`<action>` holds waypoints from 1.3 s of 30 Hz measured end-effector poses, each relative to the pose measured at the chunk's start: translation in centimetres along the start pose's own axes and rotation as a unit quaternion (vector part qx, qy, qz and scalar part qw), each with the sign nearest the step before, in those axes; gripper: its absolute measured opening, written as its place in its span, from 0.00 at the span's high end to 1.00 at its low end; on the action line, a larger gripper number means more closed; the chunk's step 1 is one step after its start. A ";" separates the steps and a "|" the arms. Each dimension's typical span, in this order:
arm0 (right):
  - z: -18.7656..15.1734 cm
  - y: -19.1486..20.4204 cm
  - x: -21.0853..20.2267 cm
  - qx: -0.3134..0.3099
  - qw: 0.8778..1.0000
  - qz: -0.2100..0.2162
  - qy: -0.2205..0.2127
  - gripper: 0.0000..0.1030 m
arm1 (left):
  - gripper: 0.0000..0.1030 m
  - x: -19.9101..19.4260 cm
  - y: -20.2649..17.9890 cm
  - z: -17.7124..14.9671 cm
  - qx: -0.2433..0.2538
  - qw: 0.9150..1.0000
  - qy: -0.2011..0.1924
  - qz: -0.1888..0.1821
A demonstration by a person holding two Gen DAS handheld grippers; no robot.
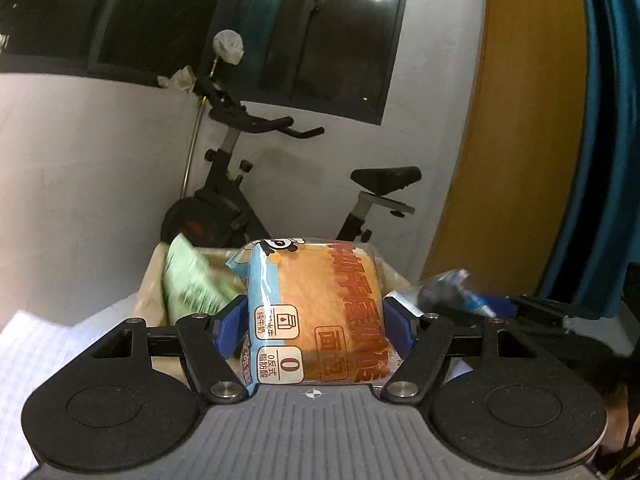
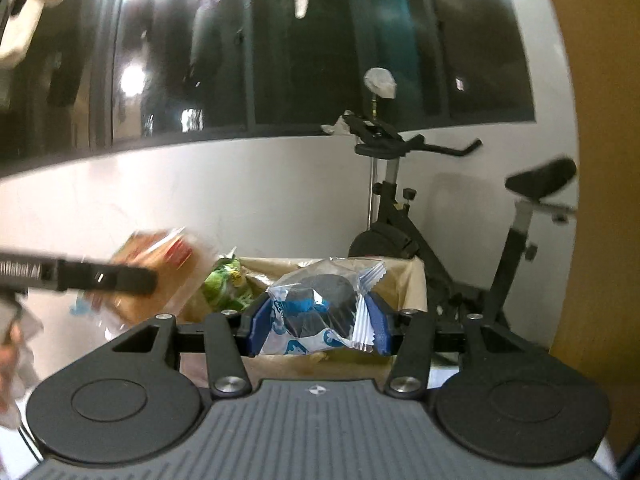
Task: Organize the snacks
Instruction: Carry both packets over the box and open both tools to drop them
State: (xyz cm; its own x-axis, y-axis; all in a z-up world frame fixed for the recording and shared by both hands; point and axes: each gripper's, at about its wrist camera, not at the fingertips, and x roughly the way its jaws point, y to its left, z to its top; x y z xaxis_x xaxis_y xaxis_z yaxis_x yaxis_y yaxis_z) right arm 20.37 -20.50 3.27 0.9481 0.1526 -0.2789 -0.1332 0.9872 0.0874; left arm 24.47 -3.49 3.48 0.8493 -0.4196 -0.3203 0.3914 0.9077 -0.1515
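Both grippers are carrying snacks in front of the beige box (image 1: 154,280), and everything here is being placed against that box.

The left gripper (image 1: 316,328) is clenching a wrapped bread bun (image 1: 320,312), its blue pads (image 1: 230,330) pressing in on both sides of the packet. The bun, golden under a clear wrapper with red lettering and a light blue edge, is sitting upright between the fingers, on the near side of the box and hiding the middle of its front rim. Inside the box, towards its left end, a green snack bag (image 1: 188,284) is leaning, blurred.

The right gripper (image 2: 318,320) is gripping a dark round cookie pack (image 2: 320,300), a clear wrapper with blue print and crimped ends, the blue pads (image 2: 380,328) squeezing it from either side. This pack is hanging just in front of the box (image 2: 408,280) and above its near edge. In this view the green snack bag (image 2: 224,288) is poking up at the box's left end, and the bread bun (image 2: 160,276) is showing as a blur further left of the box, behind the black arm of the other gripper (image 2: 100,278).

Behind the box, an exercise bike (image 1: 240,200) is standing against the white wall (image 1: 80,160), under a dark window (image 1: 200,20). To the right of the box an orange panel (image 1: 520,120) is running upwards.
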 end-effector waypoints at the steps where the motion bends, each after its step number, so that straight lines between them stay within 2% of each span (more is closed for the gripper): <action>1: 0.1 -0.1 1.0 -0.005 1.000 -0.007 0.008 0.50 | 0.29 0.9 -0.4 0.4 0.006 1.000 0.001 0.004; 6: -0.3 -0.9 4.8 0.008 0.998 -0.043 0.044 0.50 | 0.29 4.3 -0.9 1.3 0.016 1.000 0.016 0.016; 11: -1.4 -1.5 6.4 -0.006 0.995 -0.063 0.072 0.49 | 0.29 6.8 -1.0 0.9 0.016 0.999 0.044 0.024; 16: -2.1 -1.9 6.4 -0.006 0.995 -0.055 0.079 0.48 | 0.28 7.6 -0.6 0.3 0.036 0.997 0.061 0.031; 21: -2.1 -1.8 6.5 -0.004 0.995 -0.045 0.093 0.44 | 0.28 7.9 0.2 0.1 0.033 0.994 0.093 0.037; 24: -1.9 -1.4 6.3 -0.009 0.994 -0.042 0.097 0.39 | 0.26 7.2 0.4 0.5 0.046 0.994 0.091 0.042; 26: -1.6 -1.1 5.9 -0.010 0.995 -0.045 0.089 0.33 | 0.16 6.4 0.5 0.9 0.060 0.993 0.083 0.054; 28: -1.2 -0.9 5.5 -0.004 0.996 -0.042 0.083 0.33 | 0.13 5.6 0.6 1.3 0.072 0.993 0.071 0.062; 31: -0.4 -0.8 5.0 0.006 0.996 -0.040 0.079 0.32 | 0.12 4.5 1.2 1.9 0.071 0.993 0.069 0.068; 39: 1.1 0.3 3.1 0.013 0.996 -0.030 0.078 0.16 | 0.10 1.0 2.3 2.8 0.060 0.993 0.061 0.084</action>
State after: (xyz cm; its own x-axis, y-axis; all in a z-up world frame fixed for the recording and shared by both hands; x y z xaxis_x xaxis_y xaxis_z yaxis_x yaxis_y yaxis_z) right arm 23.54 -19.81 3.45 0.8976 0.1012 -0.4289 -0.0688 0.9935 0.0905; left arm 27.21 -1.84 5.42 0.8602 -0.2525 -0.4431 0.2932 0.9557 0.0247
